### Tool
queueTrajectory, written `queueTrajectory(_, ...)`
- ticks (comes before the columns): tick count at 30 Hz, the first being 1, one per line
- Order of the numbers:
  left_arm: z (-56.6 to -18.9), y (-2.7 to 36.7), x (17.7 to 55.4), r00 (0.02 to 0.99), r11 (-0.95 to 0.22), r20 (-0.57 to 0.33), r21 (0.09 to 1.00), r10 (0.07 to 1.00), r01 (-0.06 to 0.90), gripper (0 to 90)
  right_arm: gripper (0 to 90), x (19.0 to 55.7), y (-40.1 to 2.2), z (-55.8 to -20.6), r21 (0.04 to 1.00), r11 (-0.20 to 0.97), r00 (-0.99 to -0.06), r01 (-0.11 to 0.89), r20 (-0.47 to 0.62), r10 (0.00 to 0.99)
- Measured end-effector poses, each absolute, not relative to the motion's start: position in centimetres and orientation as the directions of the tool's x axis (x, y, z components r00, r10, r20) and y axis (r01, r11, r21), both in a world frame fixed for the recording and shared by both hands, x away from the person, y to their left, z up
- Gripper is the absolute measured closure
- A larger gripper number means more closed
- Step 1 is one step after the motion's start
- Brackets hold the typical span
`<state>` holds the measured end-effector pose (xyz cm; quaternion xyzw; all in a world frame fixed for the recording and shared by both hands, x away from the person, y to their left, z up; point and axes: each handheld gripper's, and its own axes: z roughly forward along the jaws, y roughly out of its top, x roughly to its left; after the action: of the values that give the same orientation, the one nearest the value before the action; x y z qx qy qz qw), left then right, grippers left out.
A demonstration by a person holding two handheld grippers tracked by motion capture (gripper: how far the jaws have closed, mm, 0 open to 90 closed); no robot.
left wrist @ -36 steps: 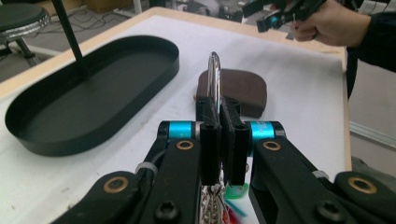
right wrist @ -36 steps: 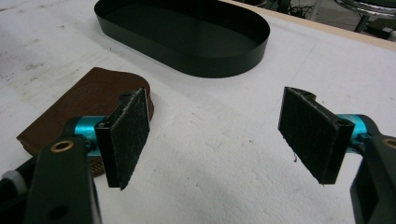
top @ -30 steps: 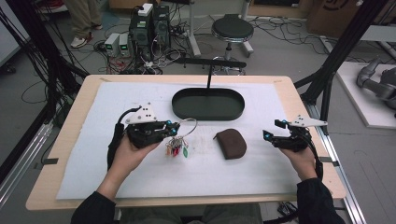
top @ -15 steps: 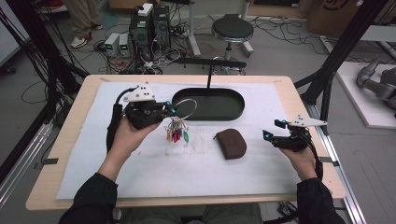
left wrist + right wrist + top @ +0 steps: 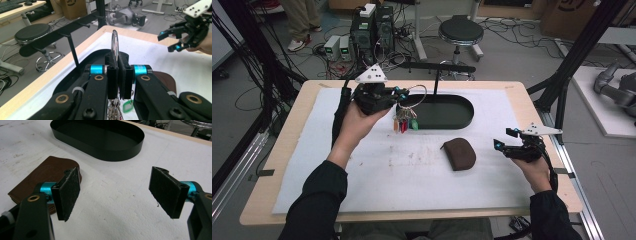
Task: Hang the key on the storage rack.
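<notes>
**A:** What were the left tongs (image 5: 401,95) doing in the upper left of the high view?

**B:** They were squeezed shut on the big ring of a bunch of keys (image 5: 404,120). The keys hung in the air, just above the near edge of the black tray (image 5: 462,117).

**A:** And the right tongs (image 5: 507,140)?

**B:** They were wide open with nothing in them, low on the right, near the brown pouch (image 5: 459,153) on the tabletop (image 5: 532,107).

**A:** How should the keys go up well?

**B:** I think slowly, so they don't swing. Maybe the ring belongs on the black hook bar (image 5: 437,67) behind the tray, so keep it upright.

**A:** How many things were there?

**B:** One bunch of keys, with three colored tags I could count. One tray, one pouch, one hook bar, two tongs.
</notes>
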<state>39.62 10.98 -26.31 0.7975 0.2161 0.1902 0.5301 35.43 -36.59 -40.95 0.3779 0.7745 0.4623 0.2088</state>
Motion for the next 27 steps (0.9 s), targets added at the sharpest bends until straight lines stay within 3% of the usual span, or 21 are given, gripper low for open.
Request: queueTrajectory(27, -27.8, 10.6, 47.8, 0.737, -0.325, 0.056, 0.918, 0.673, 0.227, 86.7, 25.7, 35.7, -36.4, -41.1, 0.874, 0.294, -0.633, 0.386, 0.019, 0.774)
